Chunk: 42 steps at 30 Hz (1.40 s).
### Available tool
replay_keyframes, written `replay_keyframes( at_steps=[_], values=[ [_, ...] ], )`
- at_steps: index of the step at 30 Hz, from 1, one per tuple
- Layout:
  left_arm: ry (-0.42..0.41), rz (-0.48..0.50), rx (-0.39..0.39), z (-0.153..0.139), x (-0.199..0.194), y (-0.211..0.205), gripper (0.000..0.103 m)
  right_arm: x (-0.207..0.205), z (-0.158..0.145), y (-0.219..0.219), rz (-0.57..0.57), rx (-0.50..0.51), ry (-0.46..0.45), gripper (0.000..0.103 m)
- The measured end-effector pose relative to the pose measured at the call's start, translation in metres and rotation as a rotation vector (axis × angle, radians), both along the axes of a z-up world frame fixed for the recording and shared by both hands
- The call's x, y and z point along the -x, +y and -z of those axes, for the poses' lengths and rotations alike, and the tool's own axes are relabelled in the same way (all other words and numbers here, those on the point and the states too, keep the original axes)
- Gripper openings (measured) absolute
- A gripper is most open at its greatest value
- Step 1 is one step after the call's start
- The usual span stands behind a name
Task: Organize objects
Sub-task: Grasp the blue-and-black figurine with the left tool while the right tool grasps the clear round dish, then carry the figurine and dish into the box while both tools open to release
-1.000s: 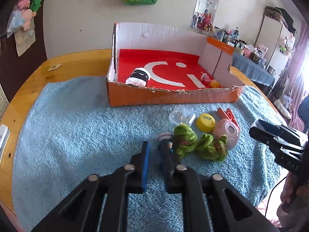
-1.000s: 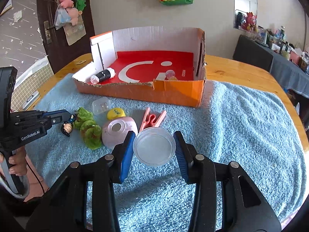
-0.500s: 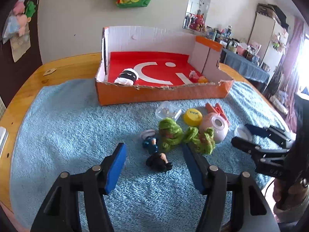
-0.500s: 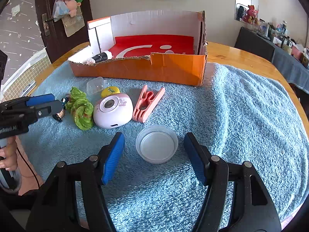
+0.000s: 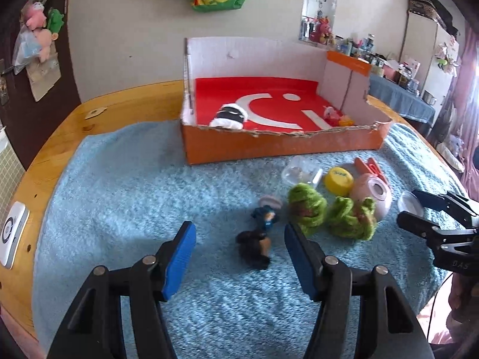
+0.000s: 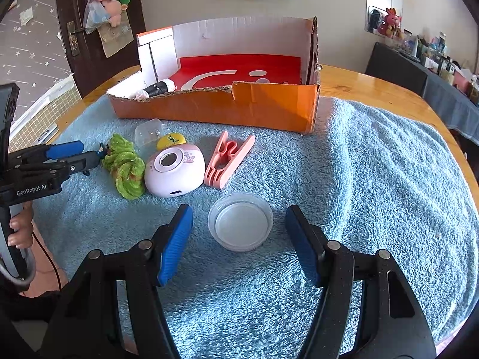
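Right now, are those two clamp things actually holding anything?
No. The left gripper stands open around a small dark figurine, and the right gripper open around a round clear lid; neither touches.

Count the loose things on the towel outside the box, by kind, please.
Green scrunchies: 2
Small figures: 2
Clear tubs: 2
Pink clip: 1
Pink gadget: 1
Yellow cap: 1
Pale disc: 1
Total: 10

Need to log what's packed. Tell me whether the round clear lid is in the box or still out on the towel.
Out. The round clear lid lies flat on the blue towel, in front of the orange box, between the right gripper's open jaws, untouched.
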<state>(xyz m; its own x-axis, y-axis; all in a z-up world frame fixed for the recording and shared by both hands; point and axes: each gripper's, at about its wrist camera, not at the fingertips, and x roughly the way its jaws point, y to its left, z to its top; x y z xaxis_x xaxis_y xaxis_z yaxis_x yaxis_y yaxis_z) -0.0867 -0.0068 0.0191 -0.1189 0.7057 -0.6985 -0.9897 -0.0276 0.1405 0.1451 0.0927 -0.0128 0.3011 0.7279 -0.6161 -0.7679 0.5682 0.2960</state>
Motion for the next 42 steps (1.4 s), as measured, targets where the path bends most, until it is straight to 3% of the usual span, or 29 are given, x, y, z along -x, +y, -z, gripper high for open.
replay_keyframes(
  at_steps=[1, 4, 5, 6, 7, 13, 26, 38, 42],
  values=[
    [0.002, 0.01, 0.005, 0.001, -0.003, 0.002, 0.064, 0.001, 0.0, 0.0, -0.001, 0.003, -0.005, 0.063],
    [0.031, 0.026, 0.019, 0.009, -0.01, 0.008, 0.047, 0.001, 0.001, 0.001, -0.002, 0.009, -0.026, 0.061],
    [0.034, 0.05, 0.016, 0.01, -0.012, 0.009, 0.032, 0.002, 0.001, 0.002, -0.001, 0.015, -0.045, 0.05],
    [0.029, 0.066, 0.014, 0.01, -0.014, 0.009, 0.026, 0.003, 0.001, 0.003, -0.001, 0.019, -0.065, 0.039],
    [0.009, 0.078, 0.013, 0.01, -0.015, 0.008, 0.023, 0.003, 0.001, 0.003, -0.009, 0.009, -0.063, 0.039],
    [-0.052, 0.094, -0.022, 0.001, -0.015, -0.001, 0.023, 0.001, -0.004, -0.009, 0.025, -0.077, -0.023, 0.038],
    [-0.054, 0.155, -0.248, -0.077, -0.032, -0.022, 0.023, -0.001, -0.091, -0.008, 0.019, -0.184, -0.19, 0.038],
    [-0.056, 0.153, -0.251, -0.082, -0.03, -0.022, 0.023, -0.003, -0.097, 0.004, -0.001, -0.157, -0.186, 0.038],
    [-0.062, 0.212, -0.254, -0.082, -0.032, -0.01, 0.023, -0.01, -0.097, 0.012, -0.014, -0.146, -0.181, 0.038]
  ],
)
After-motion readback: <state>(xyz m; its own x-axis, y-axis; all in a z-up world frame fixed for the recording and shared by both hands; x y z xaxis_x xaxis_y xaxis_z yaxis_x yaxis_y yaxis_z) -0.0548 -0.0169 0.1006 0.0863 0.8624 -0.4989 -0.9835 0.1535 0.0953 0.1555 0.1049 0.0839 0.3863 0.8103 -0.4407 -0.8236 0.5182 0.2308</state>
